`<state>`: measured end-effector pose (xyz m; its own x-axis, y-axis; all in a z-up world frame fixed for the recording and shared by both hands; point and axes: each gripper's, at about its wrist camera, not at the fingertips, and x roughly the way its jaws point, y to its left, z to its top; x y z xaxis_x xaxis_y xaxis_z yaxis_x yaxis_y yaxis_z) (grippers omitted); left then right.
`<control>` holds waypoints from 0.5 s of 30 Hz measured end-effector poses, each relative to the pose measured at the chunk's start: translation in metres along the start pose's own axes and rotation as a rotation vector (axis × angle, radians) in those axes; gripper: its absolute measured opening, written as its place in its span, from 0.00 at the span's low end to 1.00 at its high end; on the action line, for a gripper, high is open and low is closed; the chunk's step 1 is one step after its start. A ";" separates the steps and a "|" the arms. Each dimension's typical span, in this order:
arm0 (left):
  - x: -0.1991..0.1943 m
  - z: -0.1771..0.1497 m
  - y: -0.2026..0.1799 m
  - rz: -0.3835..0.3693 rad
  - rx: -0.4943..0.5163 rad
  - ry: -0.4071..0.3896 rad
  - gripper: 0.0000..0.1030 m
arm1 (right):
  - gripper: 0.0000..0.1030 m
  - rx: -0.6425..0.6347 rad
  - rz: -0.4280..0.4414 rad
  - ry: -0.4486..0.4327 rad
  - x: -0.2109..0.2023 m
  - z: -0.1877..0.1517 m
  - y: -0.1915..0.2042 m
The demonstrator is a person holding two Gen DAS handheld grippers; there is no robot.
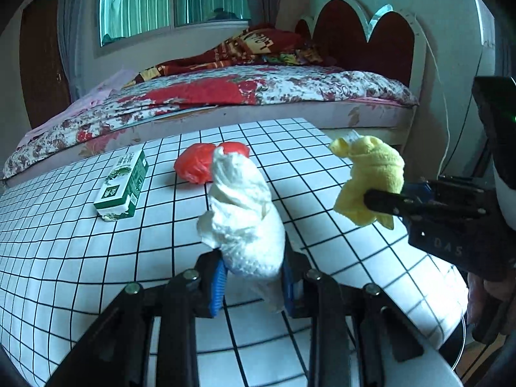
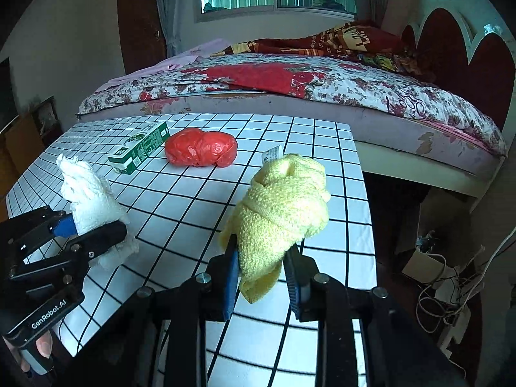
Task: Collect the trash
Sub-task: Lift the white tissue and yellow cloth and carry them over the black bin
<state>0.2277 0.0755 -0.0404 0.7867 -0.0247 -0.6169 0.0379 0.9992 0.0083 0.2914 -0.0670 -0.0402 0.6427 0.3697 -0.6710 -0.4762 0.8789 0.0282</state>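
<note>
My left gripper point(image 1: 254, 277) pinches the white tissue wad point(image 1: 242, 213), my right gripper point(image 2: 262, 277) the yellow cloth point(image 2: 283, 206) — both lifted clear for binning; red bag point(image 2: 201, 151) and green carton point(image 2: 142, 148) wait near the table point(image 2: 290, 135)'s far edge.

Setting: a home bedroom. Evidence follows.

Straight ahead of both tongs, past the far edge of the grid-patterned table point(image 2: 322, 135), stands a bed point(image 2: 322, 90) with a floral quilt. A dark red patterned blanket point(image 1: 258, 48) lies bunched toward the head end, and a scalloped headboard point(image 1: 364, 38), dark red with white trim, sits ahead and to the right.

Beyond the bed, a window point(image 1: 174, 0) with pale green curtains is flanked by grey drapes. A brown wooden door point(image 2: 142, 16) stands ahead and to the left.

Off to the right of the right tongs, below table level, a tangle of cables point(image 2: 445, 290) lies on the floor.
</note>
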 end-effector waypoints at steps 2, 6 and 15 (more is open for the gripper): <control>-0.008 -0.005 -0.005 -0.002 0.011 -0.003 0.28 | 0.27 -0.002 -0.010 -0.015 -0.015 -0.008 0.001; -0.023 -0.015 -0.013 -0.005 0.022 -0.008 0.28 | 0.27 0.001 -0.032 -0.053 -0.045 -0.025 0.002; -0.063 -0.028 -0.034 -0.011 0.062 -0.053 0.28 | 0.27 0.009 -0.071 -0.100 -0.095 -0.060 0.004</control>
<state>0.1597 0.0435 -0.0240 0.8175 -0.0385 -0.5747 0.0834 0.9952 0.0520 0.1925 -0.1171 -0.0204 0.7311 0.3344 -0.5947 -0.4226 0.9062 -0.0100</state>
